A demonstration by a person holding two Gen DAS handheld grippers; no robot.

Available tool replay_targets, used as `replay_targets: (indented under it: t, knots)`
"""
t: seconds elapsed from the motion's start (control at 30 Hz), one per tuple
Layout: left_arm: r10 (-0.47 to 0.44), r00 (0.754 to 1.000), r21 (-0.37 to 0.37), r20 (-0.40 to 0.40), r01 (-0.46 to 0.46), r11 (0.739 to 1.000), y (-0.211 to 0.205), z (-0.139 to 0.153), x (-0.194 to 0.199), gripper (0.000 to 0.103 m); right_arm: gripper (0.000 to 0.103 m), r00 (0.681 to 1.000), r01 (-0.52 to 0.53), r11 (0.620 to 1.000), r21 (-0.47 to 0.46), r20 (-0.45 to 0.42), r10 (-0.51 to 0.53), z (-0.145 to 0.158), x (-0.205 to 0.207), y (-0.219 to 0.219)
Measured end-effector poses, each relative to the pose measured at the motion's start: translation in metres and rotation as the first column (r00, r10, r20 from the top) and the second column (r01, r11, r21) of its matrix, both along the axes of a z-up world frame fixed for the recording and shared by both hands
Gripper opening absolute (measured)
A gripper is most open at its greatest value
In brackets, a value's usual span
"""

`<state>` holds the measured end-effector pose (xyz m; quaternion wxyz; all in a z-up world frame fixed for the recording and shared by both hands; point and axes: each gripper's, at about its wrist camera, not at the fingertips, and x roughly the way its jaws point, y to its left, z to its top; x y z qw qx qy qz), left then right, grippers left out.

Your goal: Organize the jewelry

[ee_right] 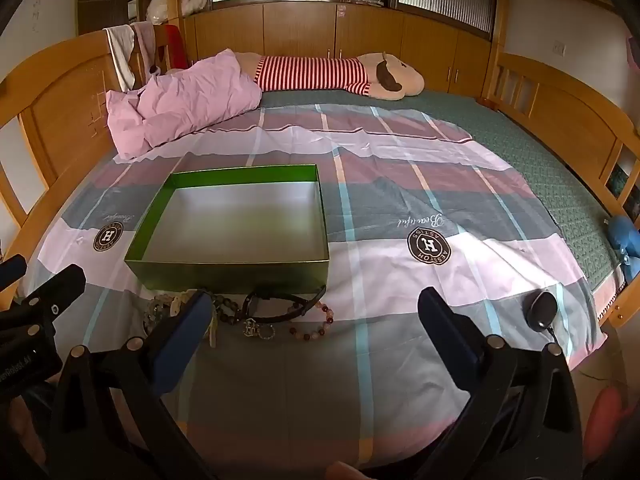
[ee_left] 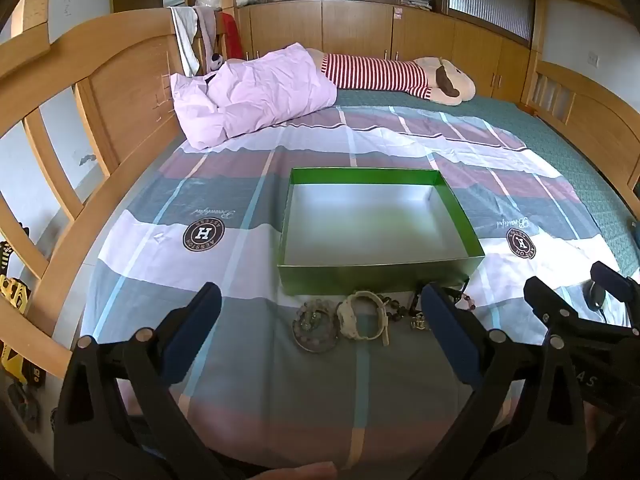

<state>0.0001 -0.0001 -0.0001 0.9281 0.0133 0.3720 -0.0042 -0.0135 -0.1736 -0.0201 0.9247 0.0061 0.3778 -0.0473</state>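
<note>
1 green box [ee_left: 380, 268] sits mid-frame on the bedspread [ee_left: 160, 240]. Just below it lie 3 bead bracelets, 1 beige watch [ee_left: 362, 314], 1 black watch [ee_right: 280, 304] and 1 charm [ee_right: 252, 328]. Left gripper [ee_left: 320, 312] and right gripper [ee_right: 316, 312] both gape wide, holding nothing.

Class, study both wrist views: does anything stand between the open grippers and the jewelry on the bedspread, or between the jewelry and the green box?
Nothing visible does. The left gripper and right gripper are open above bare bedspread; the cream watch and pink bead bracelet lie just before the green box, whose near wall must be cleared.
</note>
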Motion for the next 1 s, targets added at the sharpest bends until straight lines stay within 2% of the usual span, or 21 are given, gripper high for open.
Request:
replay_targets:
  t: [1.0]
  knots:
    - [0.000, 1.000, -0.005, 0.000, 0.000, 1.000, 0.0003, 0.0000, 0.0000, 0.099, 0.100, 1.000, -0.006, 1.000, -0.014, -0.002, 0.006, -0.0003, -0.0019, 0.0016]
